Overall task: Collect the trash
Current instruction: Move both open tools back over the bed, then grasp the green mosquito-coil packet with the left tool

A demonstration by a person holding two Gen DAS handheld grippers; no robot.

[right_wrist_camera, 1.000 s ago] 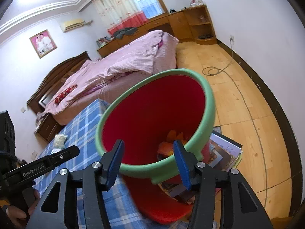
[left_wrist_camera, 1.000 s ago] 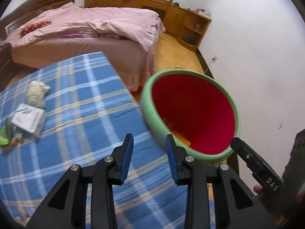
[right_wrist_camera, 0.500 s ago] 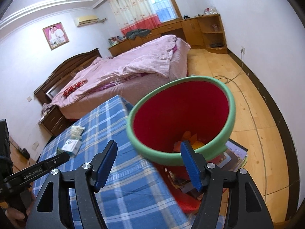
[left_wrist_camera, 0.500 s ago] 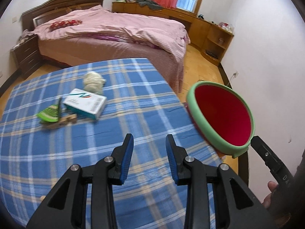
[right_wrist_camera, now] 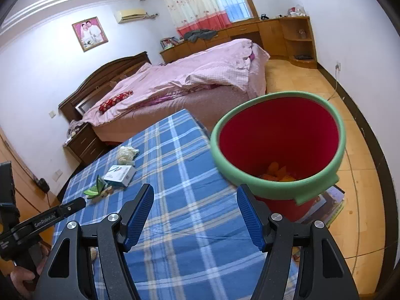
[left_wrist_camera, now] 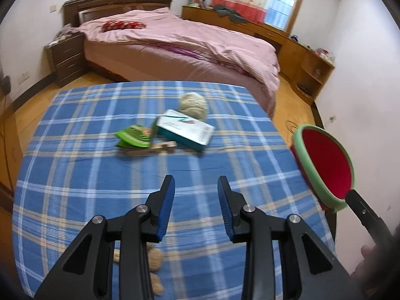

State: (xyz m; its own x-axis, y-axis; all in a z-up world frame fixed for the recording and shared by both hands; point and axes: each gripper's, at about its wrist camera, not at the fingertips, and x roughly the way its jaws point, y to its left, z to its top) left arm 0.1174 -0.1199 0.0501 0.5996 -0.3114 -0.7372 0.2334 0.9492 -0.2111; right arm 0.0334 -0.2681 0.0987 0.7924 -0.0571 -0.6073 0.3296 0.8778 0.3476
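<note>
On the blue plaid table [left_wrist_camera: 100,175] lie a white-and-teal box [left_wrist_camera: 186,128], a crumpled tissue ball [left_wrist_camera: 193,105], a green wrapper [left_wrist_camera: 135,136] and a small wooden piece [left_wrist_camera: 152,148]. My left gripper [left_wrist_camera: 196,210] is open and empty, above the table's near part, short of the trash. The red bin with a green rim [right_wrist_camera: 277,147] stands off the table's right edge with orange scraps inside; it also shows in the left wrist view [left_wrist_camera: 325,167]. My right gripper [right_wrist_camera: 195,215] is wide open and empty, left of the bin. The box [right_wrist_camera: 120,172] and tissue [right_wrist_camera: 126,153] also show there.
A bed with pink covers [left_wrist_camera: 180,47] stands beyond the table. Wooden cabinets [left_wrist_camera: 295,50] line the far wall. Magazines [right_wrist_camera: 330,205] lie on the floor under the bin. Beige crumbs [left_wrist_camera: 153,262] lie on the table under my left gripper.
Both grippers have pulled back from the bin. The left view has swung left toward the trash on the table. The right gripper's jaws have opened wider.
</note>
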